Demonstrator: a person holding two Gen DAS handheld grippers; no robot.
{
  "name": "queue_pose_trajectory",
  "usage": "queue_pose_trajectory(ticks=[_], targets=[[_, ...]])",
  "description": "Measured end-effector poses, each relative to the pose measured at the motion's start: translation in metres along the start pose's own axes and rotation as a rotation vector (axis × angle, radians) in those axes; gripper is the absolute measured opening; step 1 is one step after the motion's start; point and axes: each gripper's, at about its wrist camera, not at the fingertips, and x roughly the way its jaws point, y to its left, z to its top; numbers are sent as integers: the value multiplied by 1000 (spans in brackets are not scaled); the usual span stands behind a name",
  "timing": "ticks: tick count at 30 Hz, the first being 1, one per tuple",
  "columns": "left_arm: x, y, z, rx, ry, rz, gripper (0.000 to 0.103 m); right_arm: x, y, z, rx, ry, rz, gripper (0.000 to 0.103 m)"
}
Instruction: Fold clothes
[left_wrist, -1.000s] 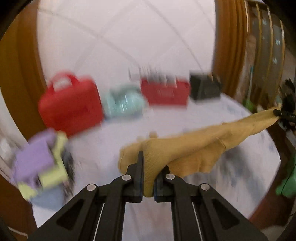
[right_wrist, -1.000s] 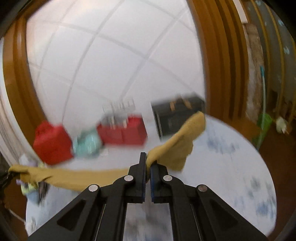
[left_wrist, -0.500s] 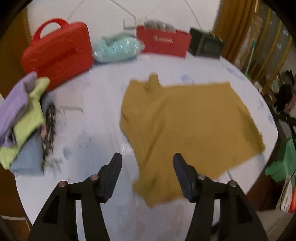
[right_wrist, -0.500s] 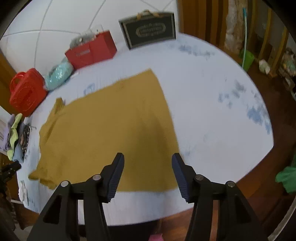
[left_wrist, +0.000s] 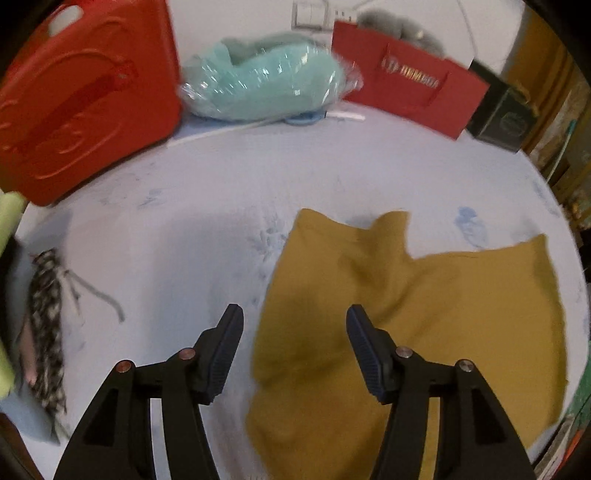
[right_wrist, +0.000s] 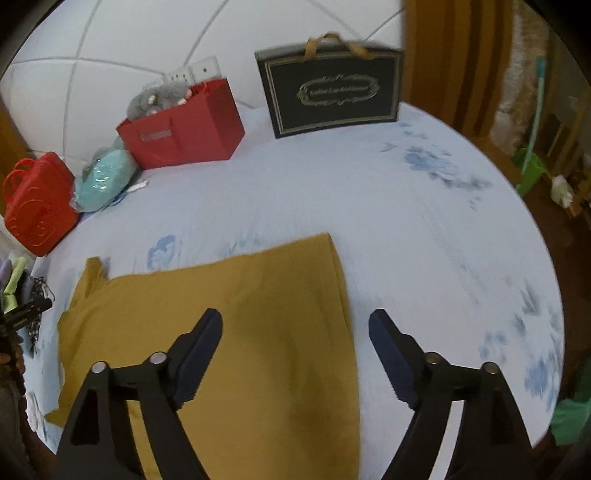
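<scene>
A mustard-yellow garment (left_wrist: 406, 332) lies spread flat on the round surface covered by a pale blue flowered sheet (left_wrist: 258, 177). My left gripper (left_wrist: 293, 310) hovers open above the garment's left edge, near its collar end, with nothing pinched. In the right wrist view the same garment (right_wrist: 240, 314) fills the lower left. My right gripper (right_wrist: 295, 315) hangs over the garment's right edge with its jaws opening. The cloth lies below them and the pads (right_wrist: 391, 350) do not press on it.
Along the back stand a red plastic case (left_wrist: 74, 103), a teal bundle in clear wrap (left_wrist: 266, 85), a red paper bag (right_wrist: 181, 125) and a black gift bag (right_wrist: 332, 88). A pile of clothes (left_wrist: 44, 332) sits at the left edge. The sheet's right half (right_wrist: 424, 240) is bare.
A second ago both grippers were shut on the garment, held stretched in the air. They let it go; it now lies flat. Both grippers stand open and have dropped closer to the sheet.
</scene>
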Motion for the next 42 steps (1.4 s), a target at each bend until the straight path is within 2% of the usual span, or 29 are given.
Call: queue_pose_trajectory(ticks=[3, 6, 9, 17, 19, 21, 22, 24, 26, 27, 29, 30, 31, 32, 34, 36, 37, 39, 41, 42], targets=[[22, -6, 9, 21, 21, 35, 59, 37, -5, 22, -37, 50, 20, 80], [35, -9, 15, 34, 38, 46, 59, 73, -10, 40, -62, 111, 34, 70], [47, -10, 20, 49, 51, 35, 59, 103, -12, 48, -80, 159, 8, 70], [52, -8, 17, 65, 18, 19, 60, 145, 0, 39, -113, 223, 4, 73], [49, -12, 16, 72, 20, 12, 51, 146, 6, 35, -142, 200, -30, 74], [48, -18, 15, 85, 22, 1, 23, 147, 9, 32, -156, 199, -65, 75], [46, -23, 13, 97, 22, -7, 16, 148, 11, 31, -163, 202, -80, 75], [44, -30, 11, 124, 14, 21, 9, 149, 8, 33, -142, 227, -83, 77], [43, -30, 12, 118, 13, 34, 6, 148, 8, 34, -131, 249, -87, 74], [42, -30, 12, 115, 13, 40, 5, 147, 9, 35, -137, 256, -91, 66], [35, -20, 19, 63, -21, 34, 5, 143, 12, 35, -153, 266, -92, 19], [27, -16, 23, 52, -57, 51, 5, 141, 14, 35, -163, 269, -92, 5], [18, -12, 28, 41, -95, 69, 5, 139, 15, 35, -175, 259, -98, 5], [10, -7, 35, 26, -118, 57, 5, 135, 17, 36, -187, 242, -107, 5], [-3, 0, 52, 11, -149, 52, 5, 120, 21, 45, -202, 165, -89, 4], [-10, 1, 71, 30, -183, 98, 5, 102, 24, 63, -188, 78, -54, 4], [-12, 0, 80, 50, -209, 133, 5, 94, 26, 74, -188, 31, -56, 4], [-8, 2, 100, 41, -228, 152, 9, 80, 30, 101, -196, -59, -69, 4], [7, 10, 119, -2, -166, 140, 15, 82, 33, 119, -178, -103, -62, 6], [15, 14, 126, -32, -127, 149, 21, 88, 35, 128, -167, -109, -65, 16]])
